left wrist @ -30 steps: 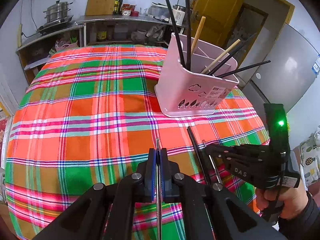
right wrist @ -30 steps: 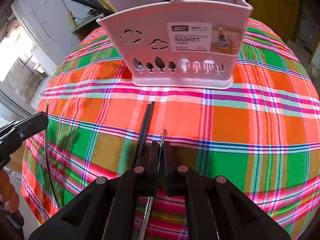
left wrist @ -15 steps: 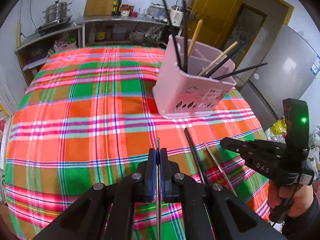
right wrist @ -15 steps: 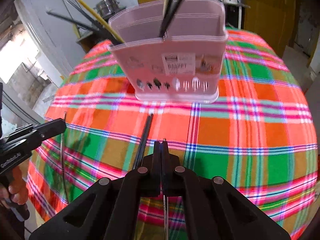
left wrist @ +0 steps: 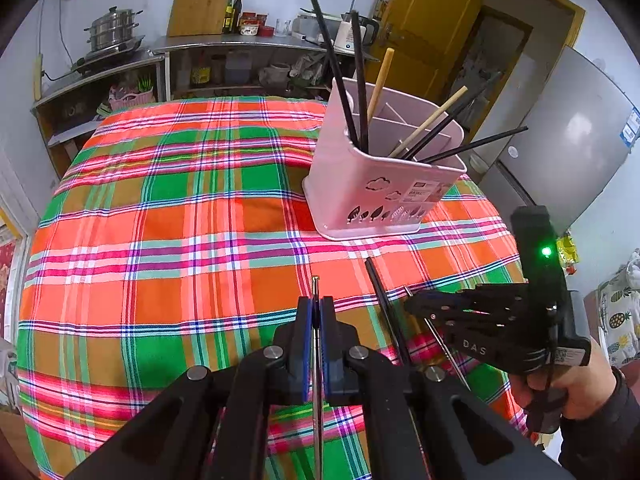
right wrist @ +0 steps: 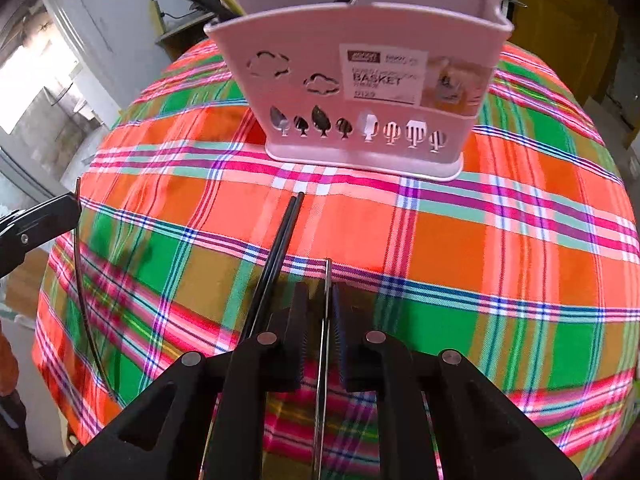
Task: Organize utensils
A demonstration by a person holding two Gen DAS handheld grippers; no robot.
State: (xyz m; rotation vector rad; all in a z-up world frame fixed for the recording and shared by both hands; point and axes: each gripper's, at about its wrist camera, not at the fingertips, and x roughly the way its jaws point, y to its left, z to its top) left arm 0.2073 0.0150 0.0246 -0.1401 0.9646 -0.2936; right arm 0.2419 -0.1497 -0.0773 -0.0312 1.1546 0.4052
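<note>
Your right claw (right wrist: 321,312) has just been opening, a thin metal chopstick (right wrist: 327,280) loose between its jaws; left claw (left wrist: 316,312) pinches 1 too. Light, stiff, slippery: grip mid-shaft. Basket (right wrist: 360,92) sits ahead.

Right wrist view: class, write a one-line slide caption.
Right gripper straddles a metal chopstick beside black chopsticks, facing the pink basket.
</note>
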